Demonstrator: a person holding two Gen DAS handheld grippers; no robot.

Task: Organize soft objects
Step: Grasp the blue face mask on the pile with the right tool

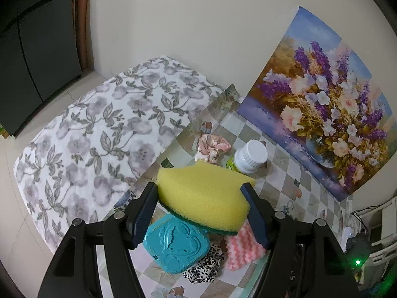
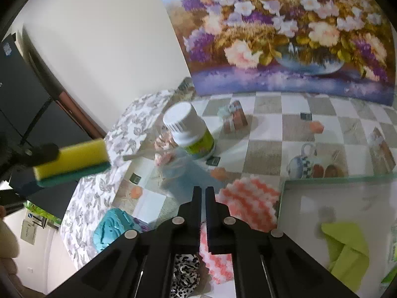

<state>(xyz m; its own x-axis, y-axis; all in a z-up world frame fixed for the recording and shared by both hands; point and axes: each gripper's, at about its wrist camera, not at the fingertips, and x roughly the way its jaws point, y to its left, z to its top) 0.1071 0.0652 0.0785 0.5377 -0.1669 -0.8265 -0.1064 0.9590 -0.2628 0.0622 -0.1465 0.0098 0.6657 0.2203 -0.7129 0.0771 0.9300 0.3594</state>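
Your left gripper (image 1: 201, 196) holds the yellow sponge (image 1: 206, 193) between its pads, above the teal pad (image 1: 173, 245) on the checkered table (image 1: 285, 173). Your right gripper (image 2: 204, 193) has its jaws together with nothing between them, just beside the pink wavy cloth (image 2: 248, 203).

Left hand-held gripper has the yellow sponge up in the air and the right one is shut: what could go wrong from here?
1. The yellow-and-green foam sponge is pinched only at its edges by the left hand-held gripper, so it may squirm loose.
2. The white-capped plastic bottle stands just beyond it and could be tipped.
3. The right hand-held gripper looks shut on nothing above the pink-and-white wavy cloth, possibly a missed grasp.
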